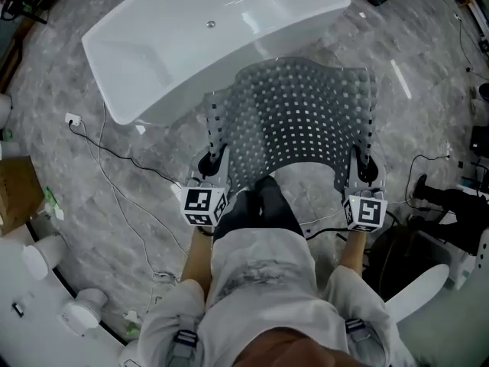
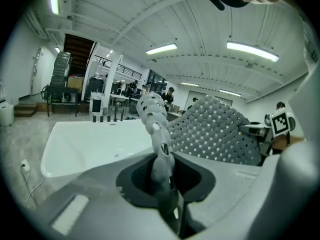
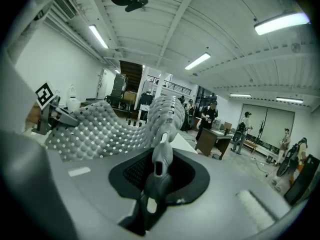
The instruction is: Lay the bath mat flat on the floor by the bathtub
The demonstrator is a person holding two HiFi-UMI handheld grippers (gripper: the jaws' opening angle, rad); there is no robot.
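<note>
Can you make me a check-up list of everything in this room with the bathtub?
Surface: grey marbled floor; mat not yet on it.
Job's things: grey holey rubber bath mat held up in the air, sagging, in front of the white bathtub.
Clutter: brown cardboard box at left.
Grippers: left gripper and right gripper each shut on the mat's near edge.
Cables: white plug and thin cables lie on the floor.
Surroundings: white cylinders lower left; people far behind.
</note>
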